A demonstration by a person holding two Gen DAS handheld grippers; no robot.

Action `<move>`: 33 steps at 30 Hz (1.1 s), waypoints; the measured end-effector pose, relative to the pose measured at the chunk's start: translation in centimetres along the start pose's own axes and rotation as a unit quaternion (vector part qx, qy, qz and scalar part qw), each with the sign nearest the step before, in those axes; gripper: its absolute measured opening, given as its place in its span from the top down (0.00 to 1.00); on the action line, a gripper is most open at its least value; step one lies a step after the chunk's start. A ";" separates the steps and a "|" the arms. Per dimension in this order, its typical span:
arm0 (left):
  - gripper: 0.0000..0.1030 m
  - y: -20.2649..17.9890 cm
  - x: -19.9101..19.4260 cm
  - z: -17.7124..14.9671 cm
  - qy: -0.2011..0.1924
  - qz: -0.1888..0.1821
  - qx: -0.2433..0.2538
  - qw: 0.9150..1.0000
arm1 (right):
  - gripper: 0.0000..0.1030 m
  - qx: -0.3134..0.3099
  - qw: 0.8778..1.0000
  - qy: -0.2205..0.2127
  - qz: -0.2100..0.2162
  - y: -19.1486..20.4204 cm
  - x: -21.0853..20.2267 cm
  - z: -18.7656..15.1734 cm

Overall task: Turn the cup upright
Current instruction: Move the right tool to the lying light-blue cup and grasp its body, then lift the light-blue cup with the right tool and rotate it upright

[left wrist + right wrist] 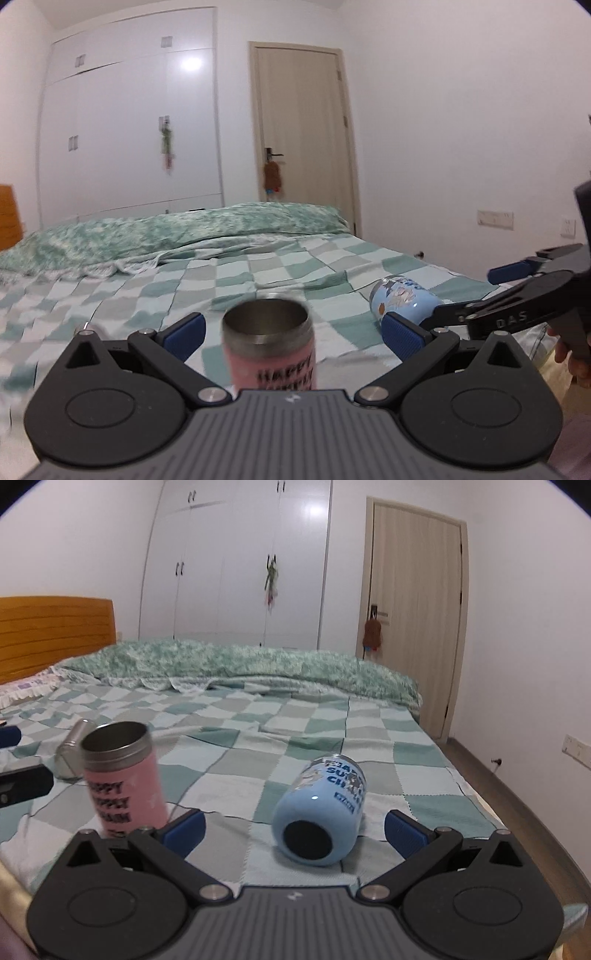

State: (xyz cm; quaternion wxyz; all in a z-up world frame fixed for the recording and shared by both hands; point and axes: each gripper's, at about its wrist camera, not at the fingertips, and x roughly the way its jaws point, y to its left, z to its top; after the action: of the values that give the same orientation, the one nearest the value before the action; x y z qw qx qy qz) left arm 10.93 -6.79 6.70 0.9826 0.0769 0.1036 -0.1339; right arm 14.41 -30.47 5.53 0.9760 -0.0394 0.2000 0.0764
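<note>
A pink cup point(271, 347) with a steel rim and black lettering stands upright on the bed, mouth up, between the spread fingers of my left gripper point(291, 334), which is open and not touching it. It also shows in the right wrist view point(122, 779). A light blue cup point(321, 814) lies on its side with its black base toward the right camera. It also shows in the left wrist view point(402, 299). My right gripper point(293, 829) is open with the blue cup between its fingers, just ahead of them.
The checked green and white bedspread point(258, 738) covers the bed. A steel cup or lid point(72, 749) lies behind the pink cup. A folded green quilt point(240, 661) lies at the back. A wooden headboard point(51, 631), wardrobe and door stand beyond.
</note>
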 end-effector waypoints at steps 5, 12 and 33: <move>0.00 -0.9 3.6 3.1 0.031 -0.020 0.056 0.998 | 0.00 0.017 0.999 0.039 0.006 -1.7 2.9 2.4; 0.00 -0.5 9.1 5.4 0.101 -0.028 0.076 0.992 | 0.00 0.054 0.994 0.092 0.009 -3.6 8.0 4.9; 0.00 0.0 13.6 5.3 0.180 -0.040 0.067 0.980 | 0.13 0.158 0.958 0.235 0.039 -5.8 19.0 2.9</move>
State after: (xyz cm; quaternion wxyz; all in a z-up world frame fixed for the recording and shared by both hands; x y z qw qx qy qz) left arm 24.72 -11.12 8.76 0.9343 0.1616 0.2727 -0.1632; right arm 33.74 -33.39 0.92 0.8916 0.1065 0.4343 0.0709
